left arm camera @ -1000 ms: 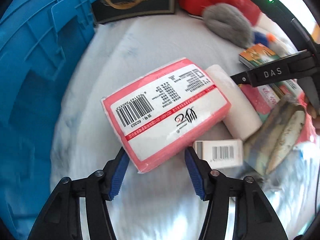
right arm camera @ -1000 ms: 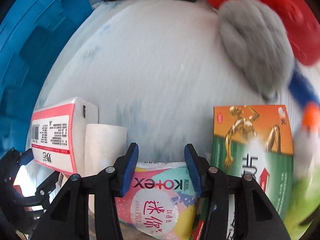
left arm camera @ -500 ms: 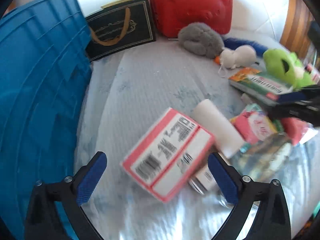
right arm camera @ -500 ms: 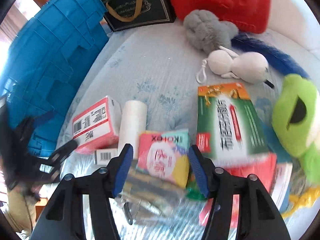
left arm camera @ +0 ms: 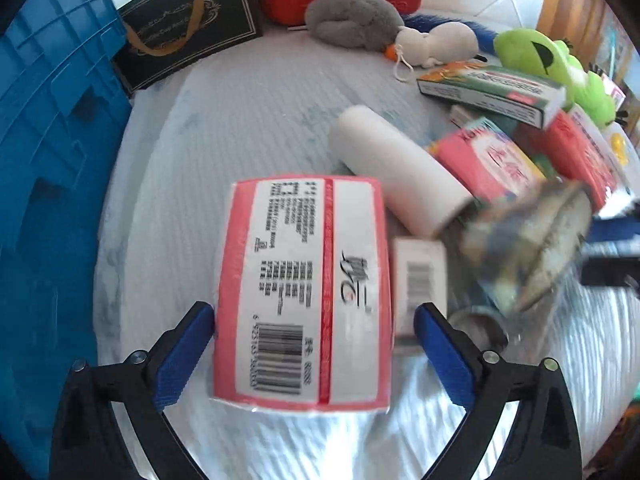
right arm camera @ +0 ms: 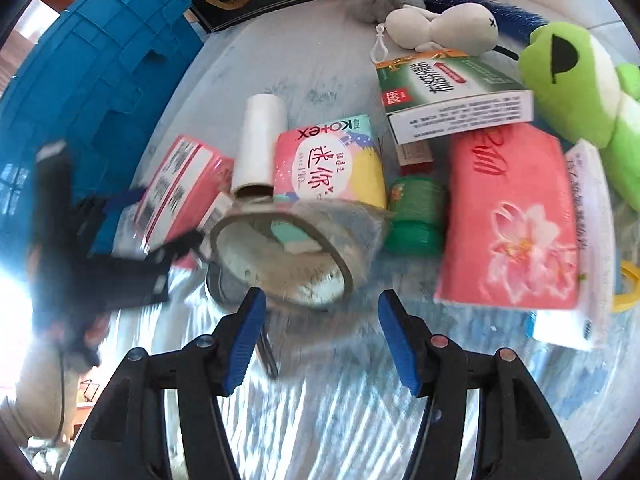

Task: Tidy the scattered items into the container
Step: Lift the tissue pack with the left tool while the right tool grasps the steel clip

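The red pack [left arm camera: 304,292] lies on the white bed [left arm camera: 240,128], barcode end toward the camera, squarely between the blue pads of the left gripper [left arm camera: 314,350]. The jaws are closing on it from a wide spread; its left edge sits at the left pad, while the right pad stands just clear. A second ago the pack lay askew at 12 o'clock of much narrower jaws; half a second ago the jaws were flung wider and the pack sat tilted farther off.

At 2 o'clock of the pack is the white roll [left arm camera: 396,168], at 3 o'clock a small barcode box [left arm camera: 420,280]. The blue crate [left arm camera: 48,160] fills the 9 o'clock side.

The right gripper [right arm camera: 320,340] is half spread with nothing between its pads; a tape roll [right arm camera: 280,252] lies just ahead at 12 o'clock. A second ago it was low over the Kotex pack [right arm camera: 328,160]; now that pack lies beyond the tape.
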A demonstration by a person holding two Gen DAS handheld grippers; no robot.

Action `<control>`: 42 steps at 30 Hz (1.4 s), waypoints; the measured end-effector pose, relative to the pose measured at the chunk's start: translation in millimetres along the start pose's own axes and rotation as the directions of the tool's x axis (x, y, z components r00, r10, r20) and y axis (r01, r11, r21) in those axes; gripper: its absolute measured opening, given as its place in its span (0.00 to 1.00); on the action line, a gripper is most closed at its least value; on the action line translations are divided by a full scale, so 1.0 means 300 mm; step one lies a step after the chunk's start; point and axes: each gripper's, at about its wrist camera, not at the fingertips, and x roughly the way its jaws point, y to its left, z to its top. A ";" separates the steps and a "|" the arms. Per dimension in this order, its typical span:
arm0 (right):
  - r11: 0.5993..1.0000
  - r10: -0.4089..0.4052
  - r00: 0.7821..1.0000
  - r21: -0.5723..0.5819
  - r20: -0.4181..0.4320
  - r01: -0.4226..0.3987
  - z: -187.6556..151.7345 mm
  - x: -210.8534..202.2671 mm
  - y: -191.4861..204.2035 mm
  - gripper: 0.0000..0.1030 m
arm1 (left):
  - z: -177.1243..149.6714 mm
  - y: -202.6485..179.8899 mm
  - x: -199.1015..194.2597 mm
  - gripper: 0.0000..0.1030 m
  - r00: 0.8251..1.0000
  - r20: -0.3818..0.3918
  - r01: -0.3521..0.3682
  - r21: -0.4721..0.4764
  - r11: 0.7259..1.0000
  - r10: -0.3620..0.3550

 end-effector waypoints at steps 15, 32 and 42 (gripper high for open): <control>0.977 -0.209 0.971 -0.016 0.115 0.212 0.011 -0.099 0.028 0.39 | -0.133 -0.009 -0.105 0.85 1.000 -0.028 0.002 -0.060 0.998 -0.003; 0.946 -0.157 0.986 -0.277 0.054 0.166 -0.198 0.079 0.232 0.55 | -0.204 -0.027 -0.106 0.83 0.999 -0.013 -0.039 -0.098 0.994 0.038; 0.934 -0.152 0.988 -0.332 -0.034 0.132 -0.234 0.144 0.287 0.39 | -0.277 0.005 -0.140 0.86 0.999 -0.028 -0.034 -0.168 0.985 0.030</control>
